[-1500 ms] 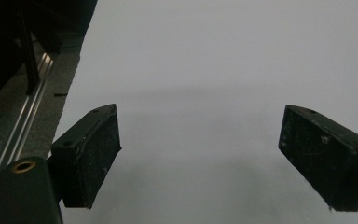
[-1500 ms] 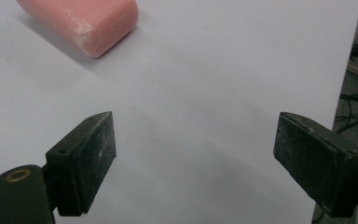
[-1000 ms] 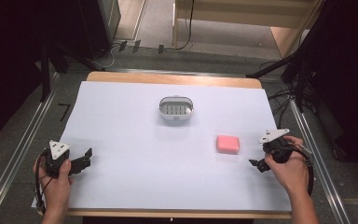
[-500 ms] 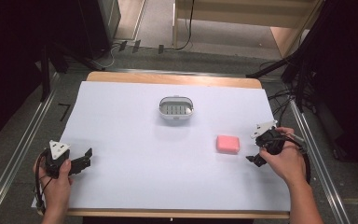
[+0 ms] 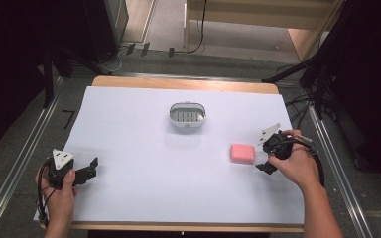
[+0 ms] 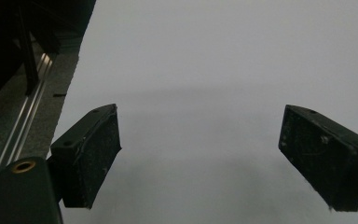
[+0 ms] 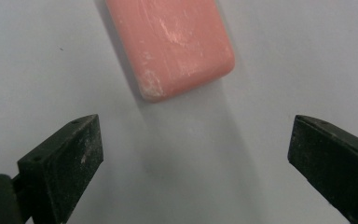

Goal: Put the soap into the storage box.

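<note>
In your right gripper view the pink soap bar (image 7: pixel 170 44) gets chopped off by the top edge, and from the high view your own hand (image 5: pixel 292 163) hides most of the right gripper (image 5: pixel 267 156), so its fingers are hard to read.

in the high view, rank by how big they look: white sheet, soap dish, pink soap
1. White sheet, by far the largest; it covers most of the table.
2. Soap dish.
3. Pink soap, somewhat smaller than the dish, though it lies nearer the camera.
</note>
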Demonstrator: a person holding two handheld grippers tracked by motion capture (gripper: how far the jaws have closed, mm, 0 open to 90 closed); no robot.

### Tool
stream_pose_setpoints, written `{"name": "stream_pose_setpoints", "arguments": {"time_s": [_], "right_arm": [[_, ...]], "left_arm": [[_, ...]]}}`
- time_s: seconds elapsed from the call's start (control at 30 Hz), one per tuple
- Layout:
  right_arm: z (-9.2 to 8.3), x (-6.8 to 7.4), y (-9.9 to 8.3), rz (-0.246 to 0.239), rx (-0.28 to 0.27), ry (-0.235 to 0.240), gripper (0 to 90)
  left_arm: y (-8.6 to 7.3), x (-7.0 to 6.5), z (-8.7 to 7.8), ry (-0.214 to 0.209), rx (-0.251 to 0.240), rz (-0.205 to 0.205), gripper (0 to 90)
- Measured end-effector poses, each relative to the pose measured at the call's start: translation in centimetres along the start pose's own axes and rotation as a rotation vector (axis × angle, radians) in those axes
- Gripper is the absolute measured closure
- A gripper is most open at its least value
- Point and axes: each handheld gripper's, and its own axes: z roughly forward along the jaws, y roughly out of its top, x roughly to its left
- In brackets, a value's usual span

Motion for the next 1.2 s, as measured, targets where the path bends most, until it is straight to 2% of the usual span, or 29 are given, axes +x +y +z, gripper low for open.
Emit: {"name": "stream_pose_setpoints", "arguments": {"time_s": [0.33, 0.43, 0.73, 0.9, 1.2], "right_arm": [[-0.1, -0.4, 2.0, -0.048, 0.021, 0.017, 6.8], [-0.1, -0.4, 2.3, -0.046, 0.024, 0.02, 7.1], [0.4, -0.4, 4.1, -0.104, 0.041, 0.033, 9.0], [0.6, -0.3, 4.8, -0.118, 0.055, 0.04, 9.3], [1.2, 0.0, 5.7, -0.154, 0.065, 0.077, 13.3]], "left_arm": [[0.0, 0.0, 0.0, -0.002, 0.0, -0.004, 13.4], [0.0, 0.0, 0.0, -0.003, 0.0, -0.003, 13.5], [0.0, 0.0, 0.0, -0.003, -0.001, -0.003, 13.4], [0.0, 0.1, 0.0, -0.005, 0.0, -0.003, 13.5], [0.0, 0.1, 0.0, -0.006, 0.0, -0.003, 13.4]]}}
